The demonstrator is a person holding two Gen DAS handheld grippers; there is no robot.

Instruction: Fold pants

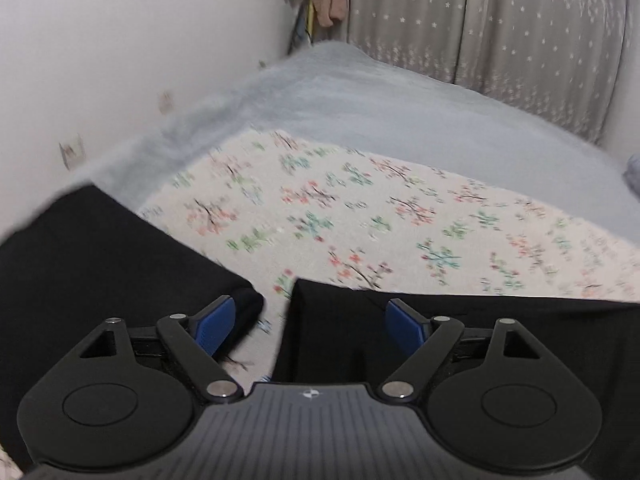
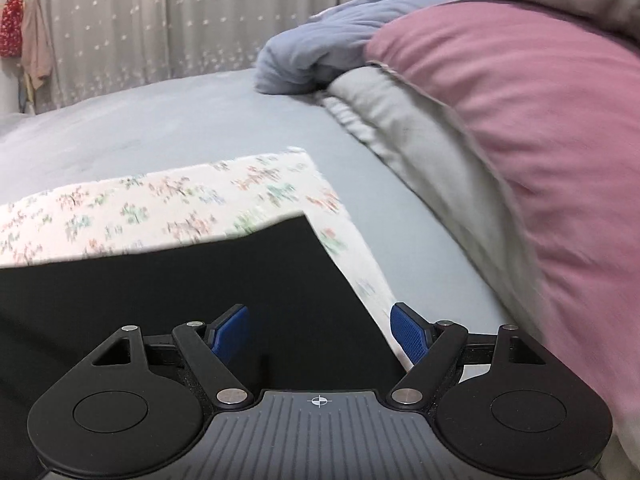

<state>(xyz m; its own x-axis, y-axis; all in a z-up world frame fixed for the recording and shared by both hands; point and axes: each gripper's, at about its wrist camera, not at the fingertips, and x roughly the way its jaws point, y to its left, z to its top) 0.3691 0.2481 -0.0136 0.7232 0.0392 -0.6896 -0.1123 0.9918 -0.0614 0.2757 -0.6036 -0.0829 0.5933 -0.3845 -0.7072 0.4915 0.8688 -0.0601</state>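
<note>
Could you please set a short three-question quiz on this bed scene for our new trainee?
1. True or false: the left gripper grips the black pants.
2. What lies directly beneath the pants? A) flowered white cloth B) grey fleece blanket C) pink quilt
3. Fill in: beyond the right gripper, the pants' far corner points toward the ____ bundled bedding.

Key:
1. False; its blue pads stand apart, pressing nothing.
2. A
3. blue

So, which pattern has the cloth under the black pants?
Cream cloth with small pink and green flower sprigs, clearest in the left wrist view.
</note>
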